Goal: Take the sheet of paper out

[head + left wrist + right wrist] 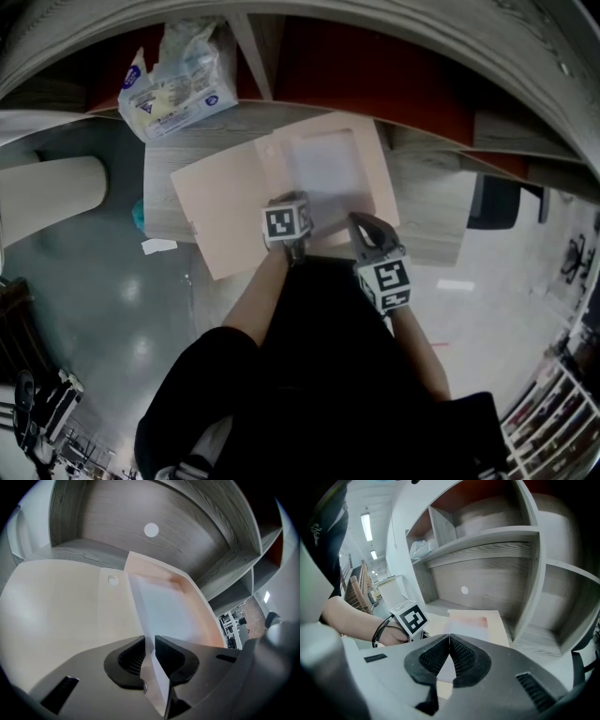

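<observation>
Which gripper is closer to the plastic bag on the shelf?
Left. The left gripper, shut on the sheet of paper, is below-right of the plastic bag in the head view; the right gripper sits farther right, at the folder's near edge.

The white sheet [164, 611] lies flat in the open beige folder [61, 606], its near edge lifted and pinched in the left gripper [150, 640].
</observation>
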Action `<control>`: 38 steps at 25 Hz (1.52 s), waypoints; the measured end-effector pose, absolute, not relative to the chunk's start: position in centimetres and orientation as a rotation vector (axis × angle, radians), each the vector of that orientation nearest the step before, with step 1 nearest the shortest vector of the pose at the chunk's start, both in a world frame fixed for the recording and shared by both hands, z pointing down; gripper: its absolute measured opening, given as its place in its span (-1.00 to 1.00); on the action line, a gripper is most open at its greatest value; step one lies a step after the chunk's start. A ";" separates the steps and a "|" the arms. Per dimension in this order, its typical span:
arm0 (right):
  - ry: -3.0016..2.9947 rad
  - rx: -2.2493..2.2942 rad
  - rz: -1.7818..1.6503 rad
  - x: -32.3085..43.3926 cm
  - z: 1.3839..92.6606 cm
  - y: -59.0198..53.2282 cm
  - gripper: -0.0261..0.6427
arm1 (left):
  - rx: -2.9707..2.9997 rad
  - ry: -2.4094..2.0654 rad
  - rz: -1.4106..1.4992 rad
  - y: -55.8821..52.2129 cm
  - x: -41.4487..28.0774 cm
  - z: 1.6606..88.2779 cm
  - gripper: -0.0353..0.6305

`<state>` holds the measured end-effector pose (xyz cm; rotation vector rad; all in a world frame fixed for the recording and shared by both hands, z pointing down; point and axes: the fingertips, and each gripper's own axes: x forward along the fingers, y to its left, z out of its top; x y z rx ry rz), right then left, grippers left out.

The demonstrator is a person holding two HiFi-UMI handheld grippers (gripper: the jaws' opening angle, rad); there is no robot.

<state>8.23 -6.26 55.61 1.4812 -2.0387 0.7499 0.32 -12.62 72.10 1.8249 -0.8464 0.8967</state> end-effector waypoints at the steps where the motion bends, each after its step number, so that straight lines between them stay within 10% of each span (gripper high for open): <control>1: -2.040 1.480 0.749 8.2 55.7 -6.2 -0.87 | 1.823 -0.849 0.893 -12.6 0.3 72.1 -0.60; 38: -2.190 1.195 0.664 0.1 55.8 -7.7 -0.87 | 1.749 -1.006 0.761 -11.9 -8.7 70.6 -0.76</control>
